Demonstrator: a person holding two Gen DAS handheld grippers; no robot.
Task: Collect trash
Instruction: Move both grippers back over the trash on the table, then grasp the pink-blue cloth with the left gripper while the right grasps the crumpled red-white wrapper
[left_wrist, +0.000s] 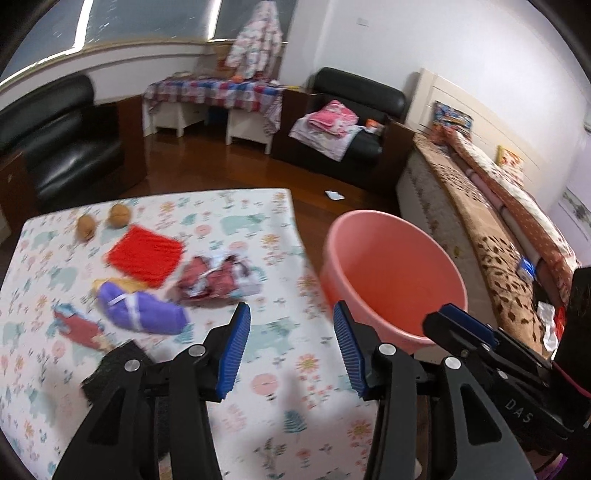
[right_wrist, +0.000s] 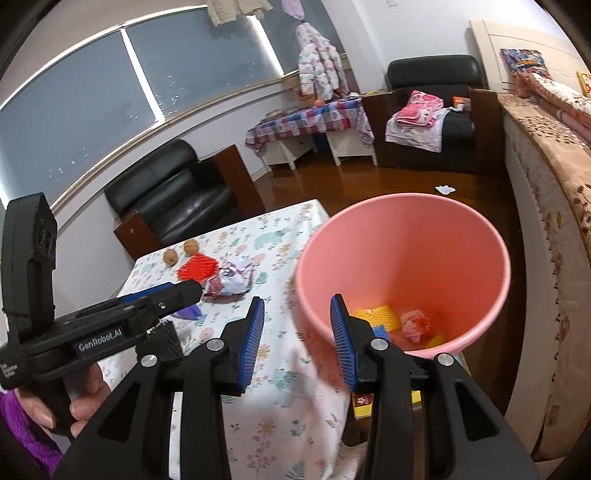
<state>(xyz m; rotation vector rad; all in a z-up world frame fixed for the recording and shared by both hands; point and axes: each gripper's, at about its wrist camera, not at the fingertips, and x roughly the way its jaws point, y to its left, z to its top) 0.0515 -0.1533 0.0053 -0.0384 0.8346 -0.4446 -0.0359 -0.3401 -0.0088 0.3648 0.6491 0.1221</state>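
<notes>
A pink bin (left_wrist: 395, 280) stands off the right edge of the patterned table (left_wrist: 280, 332); in the right wrist view the bin (right_wrist: 406, 236) holds yellow, red and pink scraps (right_wrist: 413, 321). On the table lie a crumpled maroon-and-white wrapper (left_wrist: 218, 280), a purple wrapper (left_wrist: 140, 306), a red wrapper (left_wrist: 81, 328), a red mesh square (left_wrist: 146, 254) and two brown nuts (left_wrist: 103, 221). My left gripper (left_wrist: 291, 347) is open and empty above the table, near the wrappers. My right gripper (right_wrist: 297, 339) is open and empty at the bin's near rim.
A black object (left_wrist: 114, 369) lies on the table by my left fingers. Black armchairs (left_wrist: 55, 140), a covered bench (left_wrist: 218, 96) and a bed (left_wrist: 498, 206) ring the wooden floor. A white scrap (left_wrist: 334, 194) lies on the floor.
</notes>
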